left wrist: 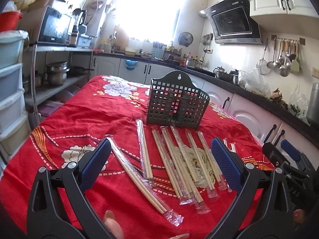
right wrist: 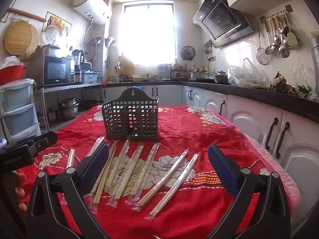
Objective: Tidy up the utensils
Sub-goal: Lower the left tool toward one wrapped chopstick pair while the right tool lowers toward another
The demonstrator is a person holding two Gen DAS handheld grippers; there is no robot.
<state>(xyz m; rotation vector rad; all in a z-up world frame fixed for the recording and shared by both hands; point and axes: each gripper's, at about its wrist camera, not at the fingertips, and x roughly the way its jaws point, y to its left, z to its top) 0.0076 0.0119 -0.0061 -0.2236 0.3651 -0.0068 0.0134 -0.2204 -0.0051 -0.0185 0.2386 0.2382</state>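
Both your grippers, left gripper (left wrist: 160, 163) and right gripper (right wrist: 158, 164), hover with jaws wide open and empty; the slippery wrapped chopsticks (left wrist: 180, 165) overlap just before the basket (left wrist: 176, 102), so you may pinch two.

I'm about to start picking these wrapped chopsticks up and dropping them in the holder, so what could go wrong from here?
1. The wrapped chopsticks overlap in the middle, so the open right hand-held gripper may pinch two pairs at once.
2. Their clear sleeves look slick; a pair might slip.
3. The black holder stands loose on the wrinkled red cloth and might tip if bumped.
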